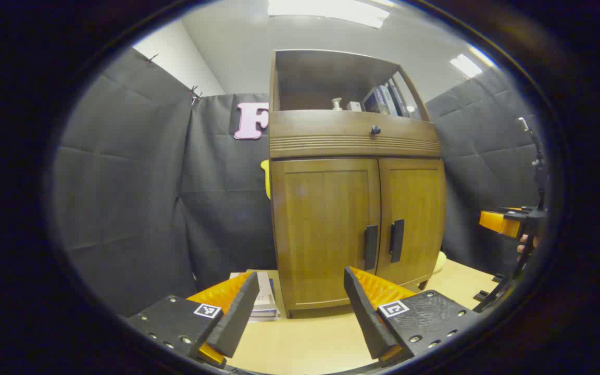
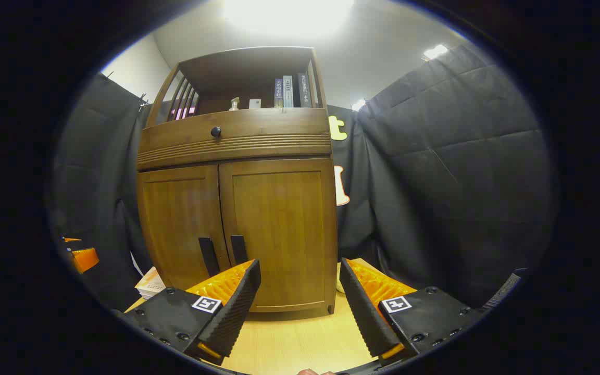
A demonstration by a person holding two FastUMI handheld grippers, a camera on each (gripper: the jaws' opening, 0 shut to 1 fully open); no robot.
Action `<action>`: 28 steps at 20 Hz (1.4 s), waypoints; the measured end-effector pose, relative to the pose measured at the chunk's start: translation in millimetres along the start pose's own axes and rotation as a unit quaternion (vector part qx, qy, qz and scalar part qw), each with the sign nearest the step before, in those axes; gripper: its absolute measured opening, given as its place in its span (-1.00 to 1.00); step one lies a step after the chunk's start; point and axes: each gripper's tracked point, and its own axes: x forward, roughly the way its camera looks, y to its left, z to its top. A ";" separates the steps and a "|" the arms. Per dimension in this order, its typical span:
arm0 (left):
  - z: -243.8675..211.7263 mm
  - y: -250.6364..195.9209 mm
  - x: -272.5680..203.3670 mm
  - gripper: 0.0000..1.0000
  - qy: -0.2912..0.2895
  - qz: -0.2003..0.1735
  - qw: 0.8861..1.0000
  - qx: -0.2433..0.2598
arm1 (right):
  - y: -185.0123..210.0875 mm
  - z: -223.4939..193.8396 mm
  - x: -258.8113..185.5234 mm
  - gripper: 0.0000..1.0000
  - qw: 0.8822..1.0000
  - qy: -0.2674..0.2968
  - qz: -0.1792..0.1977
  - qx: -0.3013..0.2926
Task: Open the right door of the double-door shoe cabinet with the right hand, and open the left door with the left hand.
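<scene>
books point(image 2: 290, 92) with unreadable spines top the closed shoe cabinet point(image 1: 354, 229); both grippers gape wide.

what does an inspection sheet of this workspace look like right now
surface: light wooden table, cabinet standing on it
job's things: shoe cabinet, left door and right door both shut, dark handles at the middle seam
clutter: books on the table left of the cabinet; books and a small bottle on the top shelf
grippers: left gripper and right gripper open, short of the doors, holding nothing
cables: nothing seen
surroundings: black cloth walls, ceiling lights
</scene>
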 end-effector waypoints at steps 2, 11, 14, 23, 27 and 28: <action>3.1 -2.3 -4.7 0.87 -0.008 -0.002 1.000 -0.007 | 0.9 2.0 -0.6 0.87 1.000 -0.005 0.000 0.003; -8.8 4.5 -7.4 0.87 0.020 0.030 0.998 -0.045 | -3.9 -7.6 -6.7 0.87 1.000 0.009 0.000 -0.010; -13.8 16.4 -15.7 0.87 0.023 0.042 0.997 -0.053 | 0.1 -7.7 -7.2 0.90 1.000 0.008 0.009 -0.021; -27.7 23.5 -31.6 0.87 0.031 0.062 0.996 -0.062 | 35.8 -11.1 19.1 0.89 0.997 0.036 0.063 -0.001; -39.7 23.4 -35.1 0.87 0.043 0.073 0.995 -0.055 | 60.8 -7.5 46.6 0.89 0.995 0.039 0.088 -0.001; -42.4 23.2 -36.4 0.87 0.046 0.076 0.994 -0.056 | 68.4 -7.1 52.4 0.89 0.995 0.039 0.095 -0.001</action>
